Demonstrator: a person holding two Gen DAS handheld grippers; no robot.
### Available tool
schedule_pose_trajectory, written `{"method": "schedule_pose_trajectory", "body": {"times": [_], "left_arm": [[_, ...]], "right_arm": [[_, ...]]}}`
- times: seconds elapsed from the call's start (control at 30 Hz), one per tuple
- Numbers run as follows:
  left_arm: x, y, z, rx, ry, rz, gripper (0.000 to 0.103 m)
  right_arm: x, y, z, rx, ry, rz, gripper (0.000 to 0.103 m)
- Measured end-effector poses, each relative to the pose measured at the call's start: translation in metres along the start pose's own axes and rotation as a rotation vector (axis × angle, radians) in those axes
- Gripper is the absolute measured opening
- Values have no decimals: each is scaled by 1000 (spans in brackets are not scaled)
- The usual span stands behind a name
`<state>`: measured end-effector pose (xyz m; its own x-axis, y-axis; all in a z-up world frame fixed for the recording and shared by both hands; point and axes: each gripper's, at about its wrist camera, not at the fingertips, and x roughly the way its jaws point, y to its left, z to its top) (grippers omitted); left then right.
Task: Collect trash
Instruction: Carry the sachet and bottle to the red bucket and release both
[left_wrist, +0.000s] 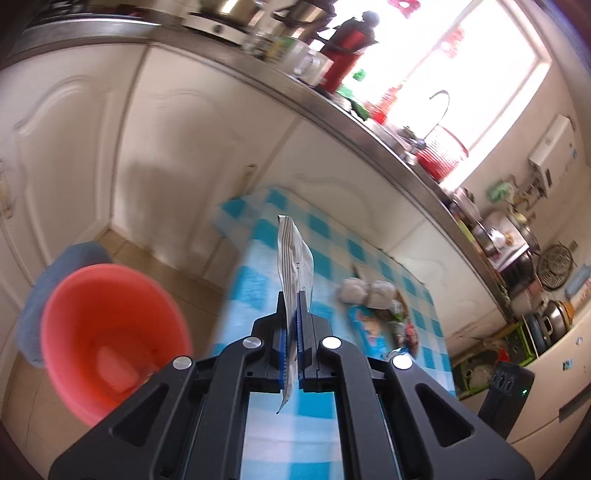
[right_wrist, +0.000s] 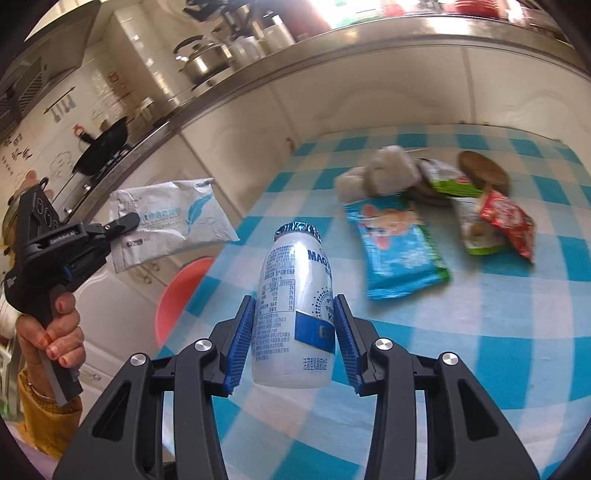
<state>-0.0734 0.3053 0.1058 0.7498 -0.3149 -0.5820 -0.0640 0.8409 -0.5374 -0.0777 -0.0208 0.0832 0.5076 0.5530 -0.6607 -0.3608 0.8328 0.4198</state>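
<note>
My left gripper (left_wrist: 294, 295) is shut on a flat white wet-wipe packet (left_wrist: 293, 258), held edge-on above the left edge of the blue-checked table (left_wrist: 258, 280). The right wrist view shows that same left gripper (right_wrist: 127, 223) and the packet (right_wrist: 170, 218) off the table's left side, above a pink bin (right_wrist: 181, 291). The pink bin (left_wrist: 110, 332) stands on the floor lower left of my left gripper, with something pale inside. My right gripper (right_wrist: 295, 306) is shut on a white plastic drink bottle (right_wrist: 295, 314) with a foil cap, held above the table.
Trash lies on the table: crumpled white tissues (right_wrist: 376, 173), a blue snack wrapper (right_wrist: 399, 247), a green-white wrapper (right_wrist: 476, 229), a red wrapper (right_wrist: 509, 221) and a brown disc (right_wrist: 484, 170). White cabinets (left_wrist: 177, 147) and a cluttered steel counter (left_wrist: 332, 107) stand behind. A blue cloth (left_wrist: 48, 273) lies behind the bin.
</note>
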Motion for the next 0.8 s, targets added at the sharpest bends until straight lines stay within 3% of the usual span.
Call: {"method": "schedule_pose_trajectory", "body": {"times": [0.37,0.8], "left_arm": [[-38,83,-17,-92,-16,179,5],[-20,132,-38,-112,49,316,5]], "right_arm": [[57,93,18,-195,105,141,45],[135,154,18,-328,239,181,45]]}}
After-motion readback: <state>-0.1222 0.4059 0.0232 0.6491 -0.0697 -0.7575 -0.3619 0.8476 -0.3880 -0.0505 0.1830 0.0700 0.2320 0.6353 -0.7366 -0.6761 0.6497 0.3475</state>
